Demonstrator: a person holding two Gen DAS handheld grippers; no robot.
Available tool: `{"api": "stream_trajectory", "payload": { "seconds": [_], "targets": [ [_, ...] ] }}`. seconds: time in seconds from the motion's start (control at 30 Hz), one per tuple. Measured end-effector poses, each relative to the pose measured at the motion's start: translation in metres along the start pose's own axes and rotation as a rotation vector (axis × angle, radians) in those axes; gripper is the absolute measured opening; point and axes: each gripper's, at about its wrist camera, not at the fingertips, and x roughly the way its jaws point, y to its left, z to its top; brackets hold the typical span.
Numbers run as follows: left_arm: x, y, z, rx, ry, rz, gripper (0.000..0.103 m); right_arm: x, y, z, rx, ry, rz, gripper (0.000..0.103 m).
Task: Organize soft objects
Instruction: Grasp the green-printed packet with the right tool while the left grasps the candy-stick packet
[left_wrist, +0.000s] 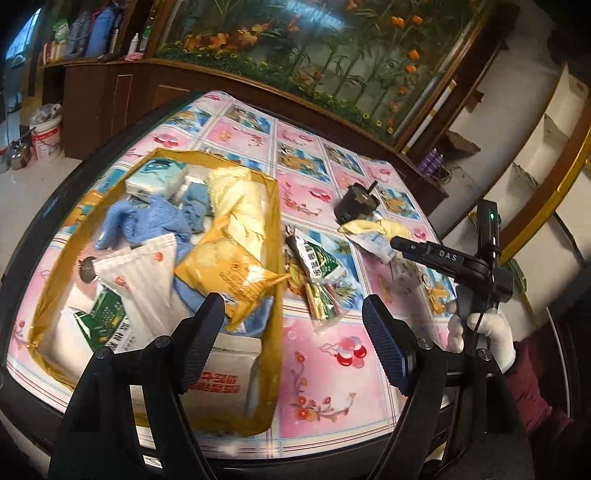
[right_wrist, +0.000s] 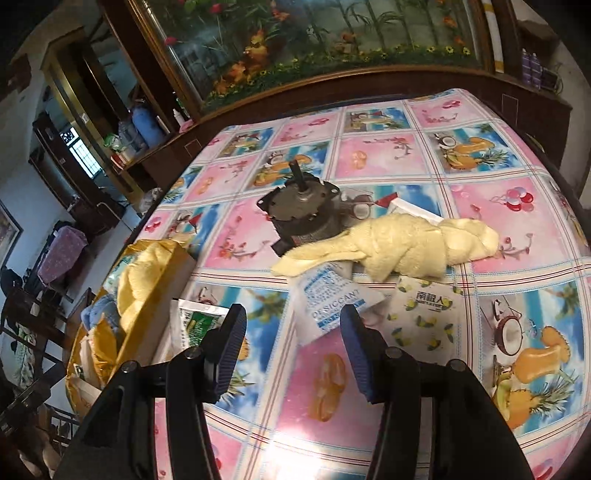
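- The table (right_wrist: 369, 424), covered with a glossy plastic cloth of pink and blue fruit-and-flower squares, is seen in both wrist views; a large framed picture of bamboo and orange flowers (left_wrist: 332, 48) is seen on the wall behind it.
- The shallow golden-yellow tray (left_wrist: 275, 236) is placed on the left part of the table. It is filled with soft items: a crumpled light-blue cloth (left_wrist: 147, 221), a folded pale-yellow towel (left_wrist: 240, 195), an orange-yellow foil packet (left_wrist: 236, 273), a white ribbed pouch (left_wrist: 144, 273) and a white paper packet with red print (left_wrist: 225, 373).
- A second pale-yellow towel, twisted into a roll (right_wrist: 399, 240), is laid on the cloth well apart from the tray, touching a dark grey metal motor with an upright shaft (right_wrist: 299, 206).
- A white desiccant sachet with blue print (right_wrist: 328, 299) and a white lemon-patterned wipe packet (right_wrist: 424, 314) are found just below the towel roll.
- A green-and-white sachet (left_wrist: 317, 258) is seen beside the tray's right wall, with small loose wrappers below it.
- The left gripper (left_wrist: 291, 339) is held above the tray's near edge; its jaws are spread wide and nothing is grasped.
- The right gripper (right_wrist: 291, 354), carried by a white-gloved hand (left_wrist: 484, 332), is held above the cloth near the desiccant sachet; its jaws are parted and nothing is held between them.
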Motion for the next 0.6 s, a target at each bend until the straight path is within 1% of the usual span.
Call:
{"api": "stream_trajectory", "payload": {
  "seconds": [0.03,0.13,0.23,0.37,0.47,0.53,0.6],
  "targets": [
    [0.001,-0.004,-0.001,0.016,0.002,0.007,0.078,0.002,0.000,0.000,0.003,0.007,0.000,0.053],
    [-0.004,-0.004,-0.001,0.021,-0.030,0.049,0.078,0.003,0.018,-0.004,-0.020,0.016,0.059,0.053],
    [-0.011,0.017,0.004,-0.053,-0.056,0.057,0.078,0.006,0.045,-0.013,-0.094,0.041,0.123,0.053],
    [-0.035,0.043,0.006,-0.142,-0.143,0.098,0.078,0.019,0.072,-0.024,-0.172,0.096,0.167,0.053],
    [-0.052,0.053,0.006,-0.171,-0.202,0.135,0.078,0.030,0.085,-0.025,-0.195,0.107,0.149,0.053],
    [-0.055,0.051,0.005,-0.156,-0.205,0.118,0.078,0.038,0.095,-0.015,-0.207,0.096,0.123,0.053],
    [-0.052,0.041,0.004,-0.117,-0.185,0.093,0.078,0.054,0.108,-0.007,-0.246,0.107,0.070,0.053]
  ]
}}
